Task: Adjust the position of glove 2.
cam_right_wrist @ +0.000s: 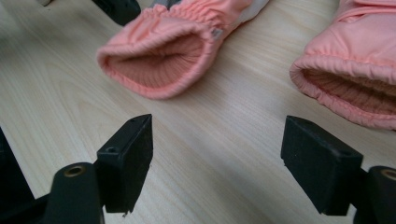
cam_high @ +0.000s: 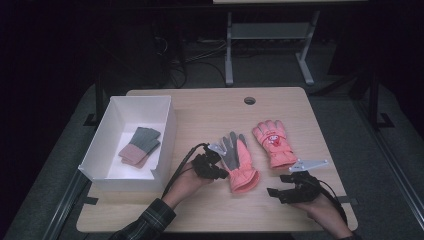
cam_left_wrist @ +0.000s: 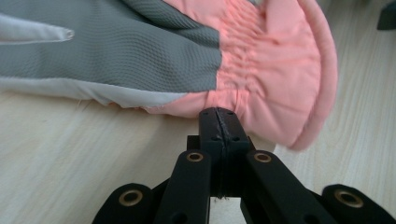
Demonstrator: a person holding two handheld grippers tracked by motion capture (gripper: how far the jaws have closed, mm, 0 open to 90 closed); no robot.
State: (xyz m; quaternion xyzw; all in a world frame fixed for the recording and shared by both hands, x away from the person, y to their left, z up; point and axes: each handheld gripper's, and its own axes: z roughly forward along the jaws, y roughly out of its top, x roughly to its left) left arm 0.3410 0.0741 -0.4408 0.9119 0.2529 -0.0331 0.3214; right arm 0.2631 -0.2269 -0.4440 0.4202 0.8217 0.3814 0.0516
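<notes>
While no writing reads clearly, left tool point(cam_left_wrist: 218, 122) closed empty beside palm-up glove point(cam_left_wrist: 252, 70), right tool point(cam_right_wrist: 217, 154) wide.

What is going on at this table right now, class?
A person works at a light wooden table with a black two-jaw tool in each hand. The left tool is shut, its tips at the cuff edge of a pink glove lying grey palm up; whether it pinches fabric is unclear. The right tool is open with nothing between its jaws, pointing towards the cuffs. A second pink glove lies beside the first. A white box holds a grey and pink knitted pair.
</notes>
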